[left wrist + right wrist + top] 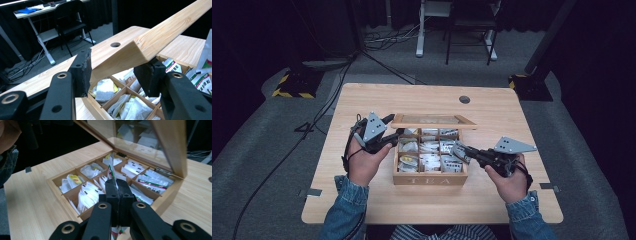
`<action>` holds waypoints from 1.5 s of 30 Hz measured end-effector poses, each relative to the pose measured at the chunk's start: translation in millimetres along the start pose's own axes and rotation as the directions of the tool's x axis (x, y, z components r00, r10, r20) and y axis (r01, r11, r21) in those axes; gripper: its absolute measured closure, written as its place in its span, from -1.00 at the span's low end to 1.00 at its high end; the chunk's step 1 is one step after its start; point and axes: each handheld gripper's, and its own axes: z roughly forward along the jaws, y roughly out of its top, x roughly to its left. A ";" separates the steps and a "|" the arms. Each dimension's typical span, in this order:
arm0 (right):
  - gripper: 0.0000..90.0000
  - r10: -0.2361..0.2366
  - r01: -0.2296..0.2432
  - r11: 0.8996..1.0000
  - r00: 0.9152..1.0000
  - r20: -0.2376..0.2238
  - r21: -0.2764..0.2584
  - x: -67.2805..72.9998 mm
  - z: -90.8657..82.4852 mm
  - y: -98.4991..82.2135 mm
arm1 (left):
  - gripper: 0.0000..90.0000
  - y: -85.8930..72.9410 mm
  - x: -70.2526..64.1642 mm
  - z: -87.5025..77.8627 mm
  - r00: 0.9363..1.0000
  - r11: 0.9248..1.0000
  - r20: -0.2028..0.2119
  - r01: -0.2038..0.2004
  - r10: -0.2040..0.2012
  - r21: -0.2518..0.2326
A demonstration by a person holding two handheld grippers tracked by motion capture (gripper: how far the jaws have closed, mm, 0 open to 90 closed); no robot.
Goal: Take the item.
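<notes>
Gripping the lid [150,42], left fingers [83,72] part-open, right fingers [117,195] clenched on a tea packet [110,170]

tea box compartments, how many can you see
9, in a three-by-three grid inside the wooden tea box: three along the front wall, three across the middle, three at the back under the raised lid. All hold tea bags.
</notes>
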 end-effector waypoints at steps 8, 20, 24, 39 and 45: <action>0.99 0.014 -0.014 1.000 0.999 0.043 -0.018 -8.5 -10.9 -1.8 | 0.08 1.6 -2.0 1.9 1.000 1.000 0.007 -0.011 0.011 -0.003; 0.99 0.051 -0.046 0.998 0.989 0.140 -0.033 -31.8 -28.6 -6.8 | 0.07 1.0 -1.7 1.8 1.000 1.000 0.010 -0.014 0.014 -0.003; 0.98 0.056 -0.051 0.998 0.983 0.173 -0.033 -37.5 -29.8 -10.7 | 0.07 1.1 -1.7 1.8 1.000 1.000 0.009 -0.013 0.013 -0.003; 0.98 0.099 -0.104 0.995 0.954 0.283 0.006 -67.4 -33.9 -32.8 | 0.08 1.3 -1.6 2.1 1.000 1.000 0.008 -0.010 0.010 -0.007; 0.98 0.107 -0.121 0.992 0.942 0.318 0.026 -79.0 -33.7 -43.6 | 0.07 1.3 -1.6 2.1 1.000 1.000 0.009 -0.009 0.009 -0.006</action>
